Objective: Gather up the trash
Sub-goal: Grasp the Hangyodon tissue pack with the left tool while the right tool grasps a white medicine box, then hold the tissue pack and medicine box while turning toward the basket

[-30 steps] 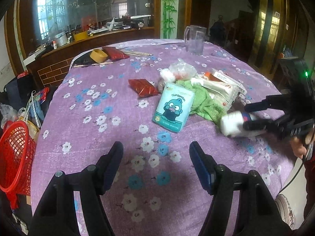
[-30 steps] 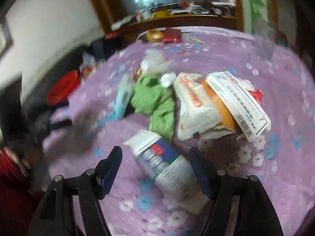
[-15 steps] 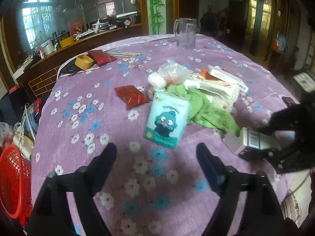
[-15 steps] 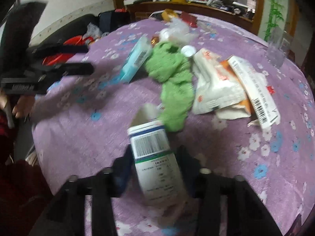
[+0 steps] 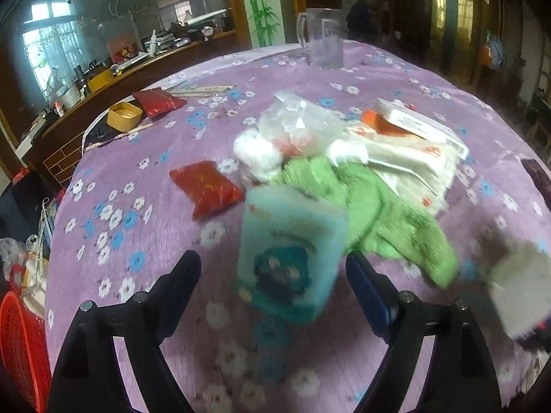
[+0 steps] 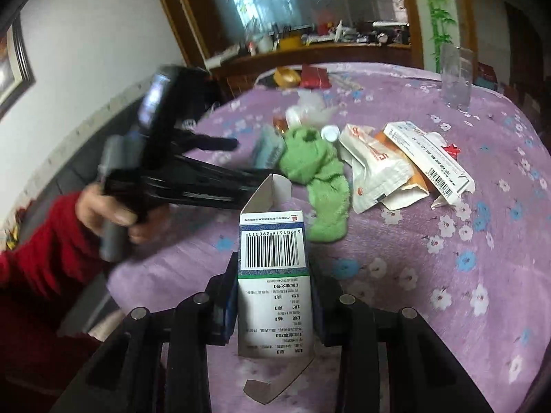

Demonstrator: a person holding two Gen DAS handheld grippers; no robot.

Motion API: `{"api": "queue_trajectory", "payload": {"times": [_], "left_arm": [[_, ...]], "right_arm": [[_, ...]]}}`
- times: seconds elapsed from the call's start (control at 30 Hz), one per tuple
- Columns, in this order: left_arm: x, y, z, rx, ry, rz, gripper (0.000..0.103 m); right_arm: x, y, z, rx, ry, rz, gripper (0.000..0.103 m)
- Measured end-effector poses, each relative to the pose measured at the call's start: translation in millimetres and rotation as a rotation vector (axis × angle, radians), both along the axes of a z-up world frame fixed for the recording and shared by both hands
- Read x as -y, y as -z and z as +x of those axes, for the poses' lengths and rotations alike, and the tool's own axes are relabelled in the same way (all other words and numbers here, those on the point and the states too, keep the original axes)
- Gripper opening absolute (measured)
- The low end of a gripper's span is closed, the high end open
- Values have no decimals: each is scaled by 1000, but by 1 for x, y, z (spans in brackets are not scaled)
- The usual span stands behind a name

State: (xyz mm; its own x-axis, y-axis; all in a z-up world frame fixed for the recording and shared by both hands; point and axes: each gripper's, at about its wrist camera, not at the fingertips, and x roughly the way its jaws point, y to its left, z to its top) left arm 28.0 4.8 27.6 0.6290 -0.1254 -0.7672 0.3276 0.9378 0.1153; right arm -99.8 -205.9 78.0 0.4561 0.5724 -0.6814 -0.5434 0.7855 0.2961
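Note:
My right gripper is shut on a white medicine box with a barcode and open flaps, held above the purple flowered tablecloth; the box shows blurred in the left wrist view. My left gripper is open, its fingers on either side of a light blue tissue pack with a cartoon face. It also shows in the right wrist view. Behind lie a green cloth, a red packet, a clear plastic bag and white and orange packaging.
A red basket stands off the table at the lower left. A glass pitcher, a yellow bowl, another red packet and chopsticks sit at the far side. A wooden counter runs behind.
My right gripper has closed on the medicine box and lifted it off the table. My left gripper has moved forward, bringing its open fingers around the blue tissue pack.

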Motion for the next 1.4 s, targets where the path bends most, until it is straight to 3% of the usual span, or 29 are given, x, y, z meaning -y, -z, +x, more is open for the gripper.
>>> {"api": "queue_trajectory", "payload": {"times": [0.07,0.13,0.23,0.5,0.73,1.4], "left_arm": [[-1,1,3,6,2,-24,75],[-1,2,2,-15,18,-50,43],[-1,1,-5,0,11,-51,33],[-19,-15,-54,42,-49,-174,31],[-21,-28,-97,131,-83,-190,31],[-37,-31,-123,146,-122,-217,31]], "right_arm": [[2,-3,-4,6,29,8,38],[3,-4,-7,0,53,23,38],[5,-3,0,-16,104,39,38],[-1,-5,9,20,231,41,38],[-19,-5,8,49,244,26,38],[-36,-8,-5,54,227,17,38]]}}
